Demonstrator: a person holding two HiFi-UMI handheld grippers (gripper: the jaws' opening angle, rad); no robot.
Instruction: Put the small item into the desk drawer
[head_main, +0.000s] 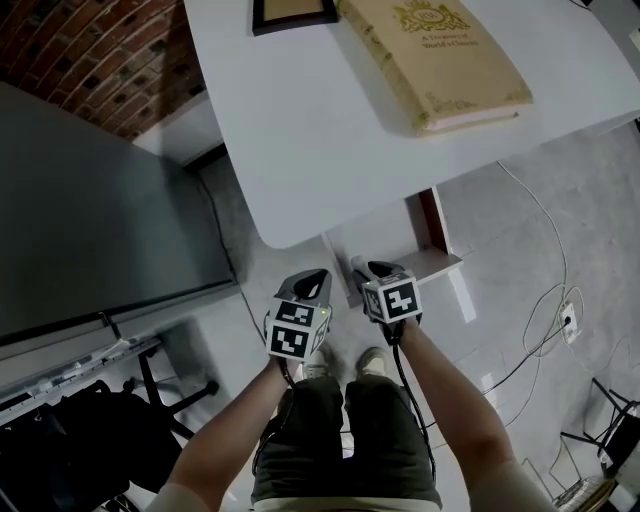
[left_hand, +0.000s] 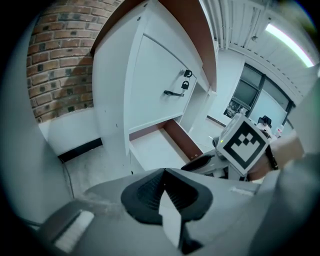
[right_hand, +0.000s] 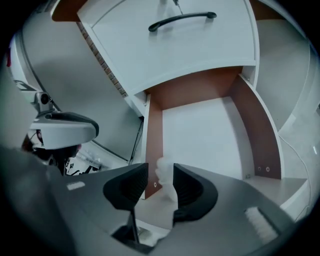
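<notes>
The desk drawer (right_hand: 210, 135) stands pulled out, white inside with brown side walls; it also shows in the left gripper view (left_hand: 155, 150) and under the desk edge (head_main: 440, 262). My right gripper (right_hand: 160, 180) hovers over the drawer's near left corner, open, with a small white item (right_hand: 164, 172), blurred, between its jaws. The item lies against the right pad with a gap to the left pad. My left gripper (left_hand: 162, 177) is shut on nothing and sits just left of the right gripper (head_main: 362, 268), in front of the drawer.
A closed white front with a black handle (right_hand: 182, 19) sits above the drawer. On the white desktop (head_main: 330, 130) lie a tan book (head_main: 435, 60) and a dark frame (head_main: 293, 14). A grey cabinet (head_main: 90, 220) stands left; cables (head_main: 545, 300) trail on the floor right.
</notes>
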